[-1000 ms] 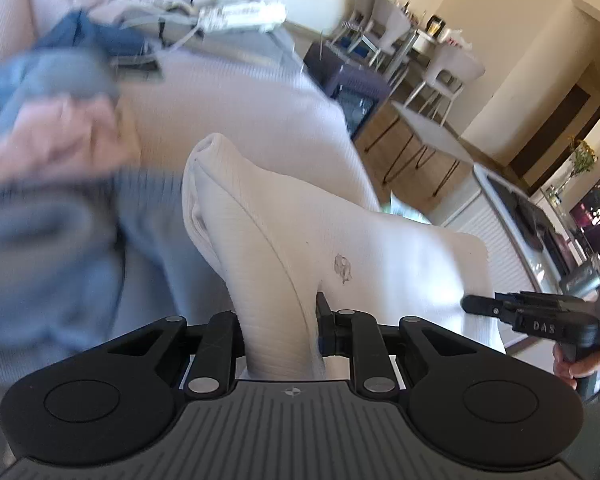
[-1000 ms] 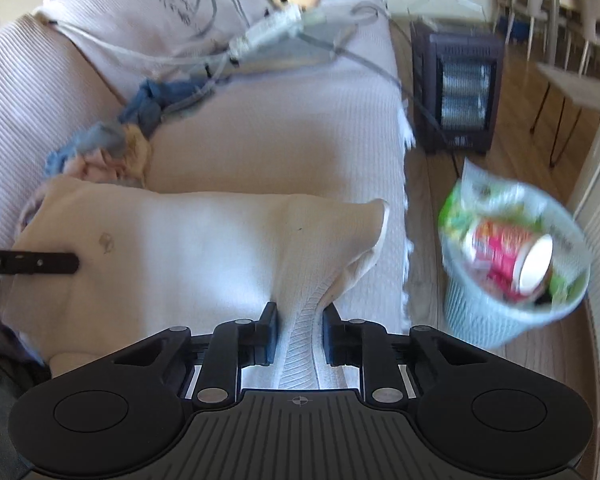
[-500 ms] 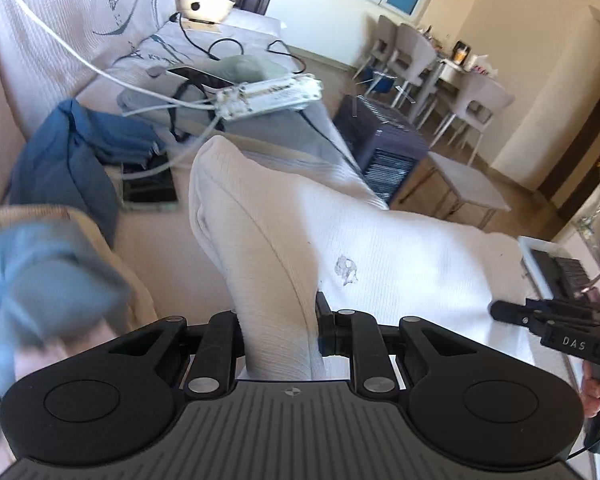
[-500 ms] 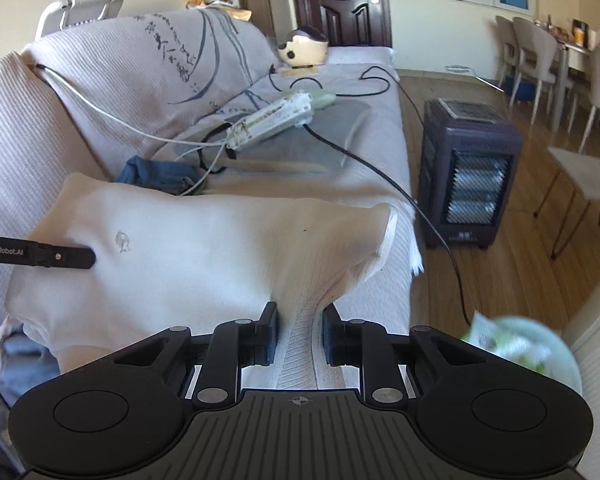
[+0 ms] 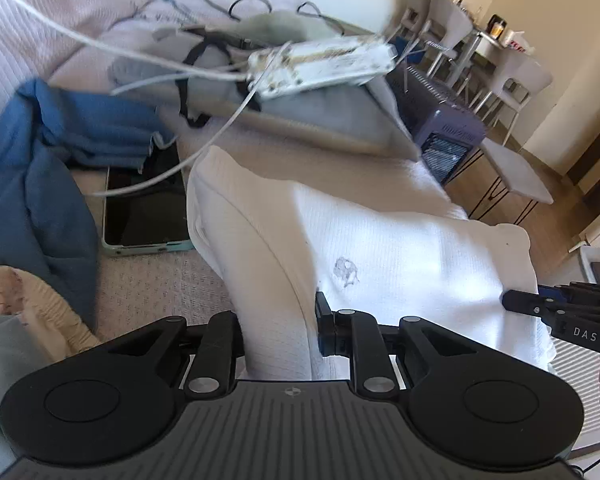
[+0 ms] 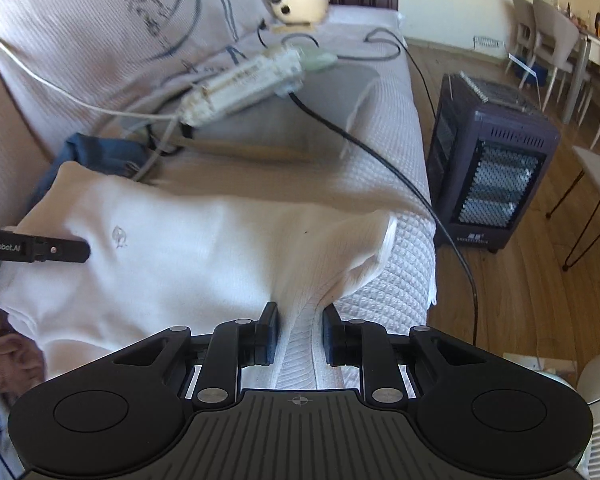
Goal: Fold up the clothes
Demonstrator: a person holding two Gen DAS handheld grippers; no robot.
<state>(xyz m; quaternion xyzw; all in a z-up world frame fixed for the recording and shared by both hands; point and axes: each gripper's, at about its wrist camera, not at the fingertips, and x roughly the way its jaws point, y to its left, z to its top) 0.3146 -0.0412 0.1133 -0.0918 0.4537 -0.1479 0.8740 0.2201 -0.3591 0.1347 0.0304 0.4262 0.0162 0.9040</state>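
A white ribbed garment (image 5: pixel 380 240) with a small grey emblem hangs stretched between both grippers above the sofa seat. My left gripper (image 5: pixel 278 320) is shut on one bunched corner of it. In the right wrist view the same white garment (image 6: pixel 188 256) spreads to the left, and my right gripper (image 6: pixel 300 332) is shut on its other corner. The right gripper's fingers (image 5: pixel 540 308) show at the right edge of the left wrist view. The left gripper's fingers (image 6: pixel 60 250) reach in from the left of the right wrist view.
On the sofa (image 6: pixel 380 160) lie a blue garment (image 5: pixel 40 168), a dark tablet (image 5: pixel 144 208), a white power strip (image 6: pixel 244 84) with cables and a grey cushion. More clothes (image 5: pixel 16 320) lie bottom left. A dark heater (image 6: pixel 496 160) stands on the wooden floor.
Both grippers have carried the white garment along the sofa toward the power strip and cushion. The pile of clothes and the waste basket have slid out of view. Both grips are unchanged.
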